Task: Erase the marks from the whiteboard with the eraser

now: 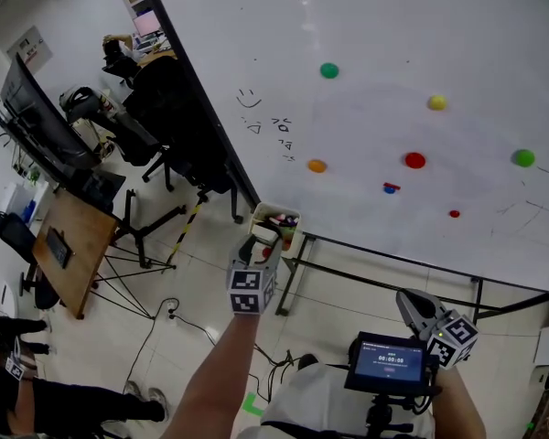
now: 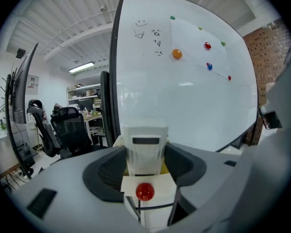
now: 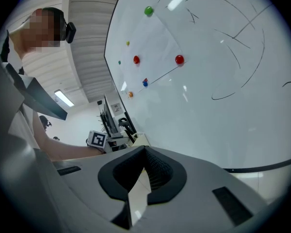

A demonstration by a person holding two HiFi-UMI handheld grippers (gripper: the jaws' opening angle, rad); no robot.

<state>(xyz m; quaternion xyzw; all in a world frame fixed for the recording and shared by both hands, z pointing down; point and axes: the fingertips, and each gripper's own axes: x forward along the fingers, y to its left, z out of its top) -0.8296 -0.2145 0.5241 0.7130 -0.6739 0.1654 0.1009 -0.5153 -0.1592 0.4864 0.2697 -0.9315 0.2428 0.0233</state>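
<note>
Carefully, we are centring the wide-spread jaws of the left gripper about the white eraser standing at the tray at lower centre, judging a square, deep closing best, the right gripper resting jaws together.

The left gripper and the right gripper are pale grey moulded shells with black ribbed fingers. Each carries a white cube printed with black square markers. The person wears a white short-sleeved shirt, with a small black-framed screen mounted in front of it.
</note>
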